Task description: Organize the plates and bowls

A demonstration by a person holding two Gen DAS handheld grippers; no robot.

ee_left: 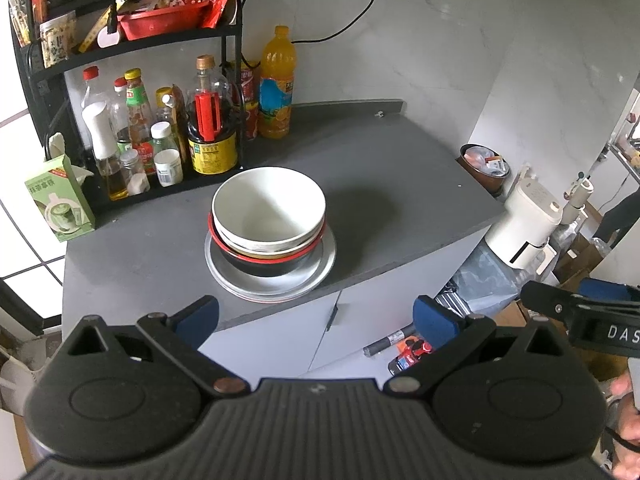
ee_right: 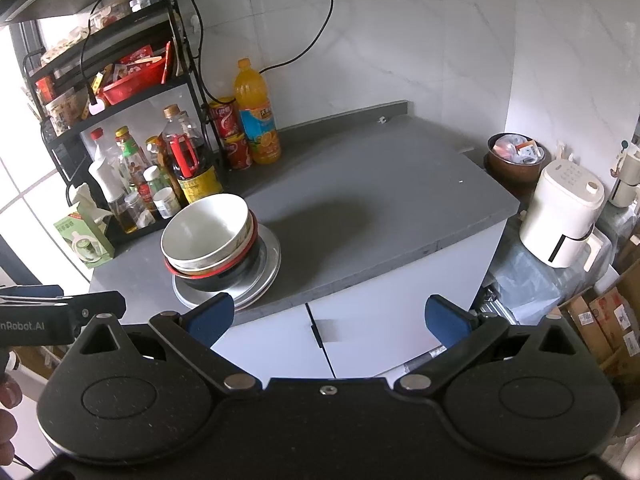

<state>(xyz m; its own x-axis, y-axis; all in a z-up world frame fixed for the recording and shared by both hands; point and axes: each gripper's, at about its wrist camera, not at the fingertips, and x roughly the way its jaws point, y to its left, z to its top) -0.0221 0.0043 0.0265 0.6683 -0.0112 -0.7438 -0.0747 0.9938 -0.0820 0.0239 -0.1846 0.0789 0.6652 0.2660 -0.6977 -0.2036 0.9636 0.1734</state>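
A white bowl [ee_left: 269, 211] tops a nested stack with a red-rimmed black bowl [ee_left: 264, 266] under it, all resting on silver plates [ee_left: 316, 280] near the grey counter's front edge. The same white bowl [ee_right: 204, 232] and plates [ee_right: 268, 268] show at the left in the right wrist view. My left gripper [ee_left: 318, 318] hangs open in front of the counter, below the stack, holding nothing. My right gripper [ee_right: 328, 318] is also open and empty, off the counter's front edge, to the right of the stack. Each view catches the other gripper's edge.
A black rack of sauce bottles [ee_left: 160, 136] stands behind the stack, with an orange juice bottle [ee_left: 276, 84] and red cans [ee_right: 230, 136] beside it. A green carton [ee_left: 60, 200] sits at the left. The grey counter [ee_right: 380, 200] stretches right; a white appliance [ee_right: 564, 216] stands past it.
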